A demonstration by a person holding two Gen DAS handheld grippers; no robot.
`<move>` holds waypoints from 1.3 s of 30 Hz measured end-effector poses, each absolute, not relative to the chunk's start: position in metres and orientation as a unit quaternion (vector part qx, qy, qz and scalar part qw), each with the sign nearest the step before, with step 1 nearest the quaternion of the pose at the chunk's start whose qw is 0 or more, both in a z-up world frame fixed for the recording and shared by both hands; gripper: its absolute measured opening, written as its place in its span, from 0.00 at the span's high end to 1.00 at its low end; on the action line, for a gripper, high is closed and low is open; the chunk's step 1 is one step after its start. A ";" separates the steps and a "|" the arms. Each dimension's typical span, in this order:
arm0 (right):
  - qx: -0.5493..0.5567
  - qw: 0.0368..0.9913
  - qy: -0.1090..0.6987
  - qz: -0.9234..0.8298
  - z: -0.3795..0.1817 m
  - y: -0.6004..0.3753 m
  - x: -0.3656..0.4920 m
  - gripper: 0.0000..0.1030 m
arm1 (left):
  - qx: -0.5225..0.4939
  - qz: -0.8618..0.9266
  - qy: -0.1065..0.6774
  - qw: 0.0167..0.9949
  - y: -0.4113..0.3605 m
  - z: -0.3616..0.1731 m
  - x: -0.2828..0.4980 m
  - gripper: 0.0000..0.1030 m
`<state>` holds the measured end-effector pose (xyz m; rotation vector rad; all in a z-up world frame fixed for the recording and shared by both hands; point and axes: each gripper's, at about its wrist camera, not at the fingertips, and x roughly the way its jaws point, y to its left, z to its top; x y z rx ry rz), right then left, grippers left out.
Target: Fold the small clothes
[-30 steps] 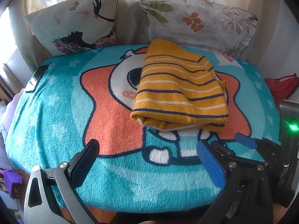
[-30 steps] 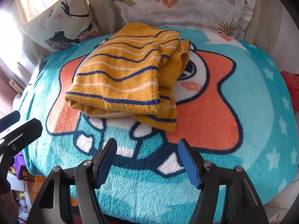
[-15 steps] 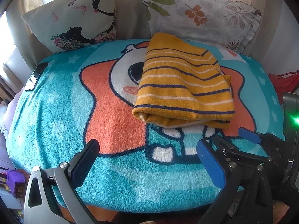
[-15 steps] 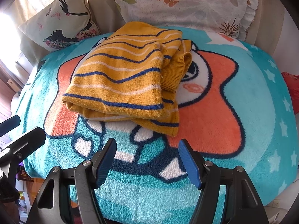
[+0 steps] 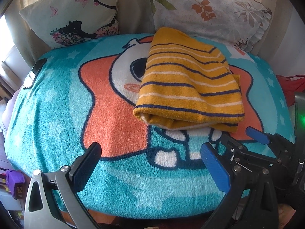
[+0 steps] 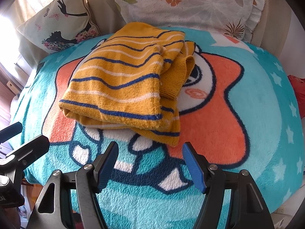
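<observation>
the left gripper (image 5: 150, 167) is seen with its jaws spread wide and nothing between them, held low over the near edge of the cartoon fleece blanket (image 5: 57, 126). the right gripper (image 6: 150, 164) is likewise released and empty, its blue pads apart, just short of the garment's near corner. neither claw is touching cloth.

the task's thing, a mustard striped sweater (image 6: 122, 87), is found lying folded into a thick bundle on the middle of the blanket, toward the two pillows, with the butterfly cushion (image 5: 74, 11) and the leaf-print pillow (image 5: 209, 13) behind it. the fold is judged to be nearly or wholly done, though it is not tidy: in the right wrist view a ribbed cuff (image 6: 179, 76) is seen bulging out on the right side, and a lower layer pokes past the near right corner.

several risks are judged from here. if the bundle is pinched at only the top layer, the stack could be peeled open and the fold lost. if a claw is pressed too deep, the plush blanket could be caught with the knit and dragged. the loose cuff could spill further if the bundle is nudged sideways. since the two grippers sit close together near the front edge, a collision is possible should both be driven at the same corner.
</observation>
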<state>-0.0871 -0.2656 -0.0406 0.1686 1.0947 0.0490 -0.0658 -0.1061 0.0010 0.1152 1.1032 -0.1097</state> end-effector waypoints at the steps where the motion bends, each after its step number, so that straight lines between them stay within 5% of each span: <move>1: 0.079 0.851 0.519 0.023 -0.041 -0.266 -0.086 0.29 | 0.053 -0.051 0.526 0.847 -0.106 0.000 -0.065 0.00; 39: 0.059 0.850 0.523 0.032 -0.048 -0.275 -0.090 0.28 | 0.033 -0.033 0.554 0.831 -0.113 -0.015 -0.068 0.00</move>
